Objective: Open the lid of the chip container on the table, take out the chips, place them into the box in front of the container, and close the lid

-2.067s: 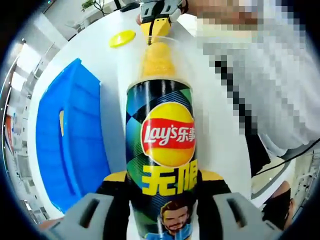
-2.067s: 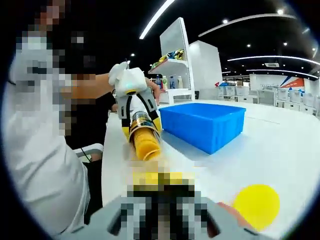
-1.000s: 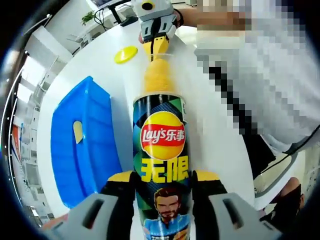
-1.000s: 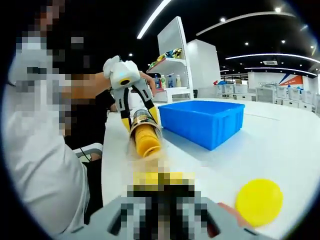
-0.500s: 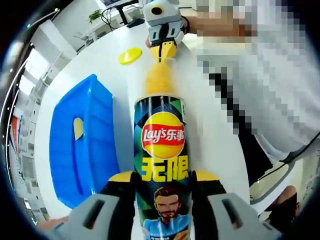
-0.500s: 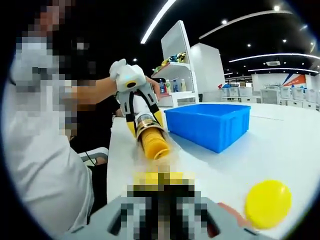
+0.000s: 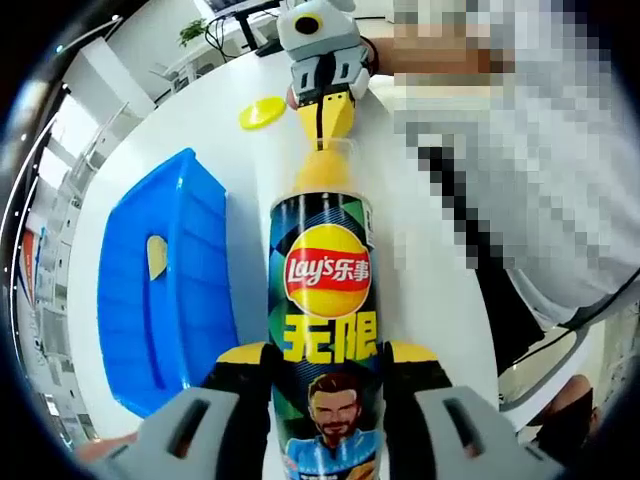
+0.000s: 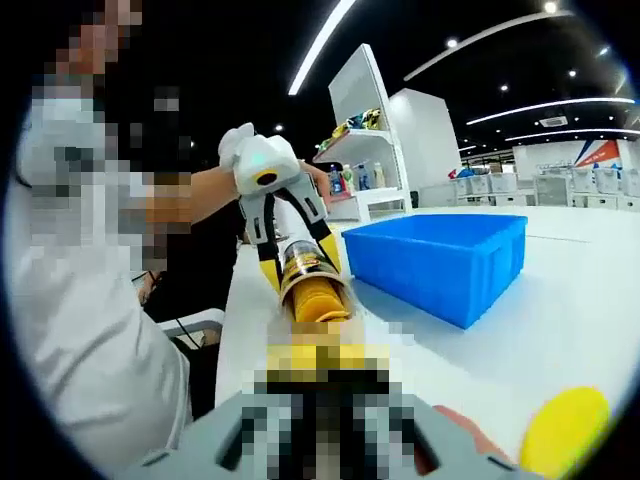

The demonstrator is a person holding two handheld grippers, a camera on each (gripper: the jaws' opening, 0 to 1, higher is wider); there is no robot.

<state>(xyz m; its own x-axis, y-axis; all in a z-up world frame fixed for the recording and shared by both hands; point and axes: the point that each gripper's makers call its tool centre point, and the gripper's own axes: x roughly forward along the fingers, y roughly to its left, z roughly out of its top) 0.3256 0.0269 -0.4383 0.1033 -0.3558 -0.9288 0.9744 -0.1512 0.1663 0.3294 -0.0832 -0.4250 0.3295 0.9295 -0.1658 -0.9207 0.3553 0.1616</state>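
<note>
Left gripper (image 7: 322, 420): jaws clamped on the one chip container (image 7: 322, 330), lid off, a chip stack (image 7: 322, 172) protruding from its mouth. Right gripper (image 7: 325, 115) is at the stack, nearer than half a second ago; its grip cannot be judged. One blue box (image 7: 165, 290) beside the container holds one chip (image 7: 156, 256). One yellow lid (image 7: 263, 112) lies on the white table (image 7: 440, 290) beyond.

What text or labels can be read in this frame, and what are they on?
"Lay's乐事": red and yellow logo on the chip can clamped in the left tongs.
"无限": large yellow characters just below that logo.
The can's label in the right gripper view: too small to read.
</note>
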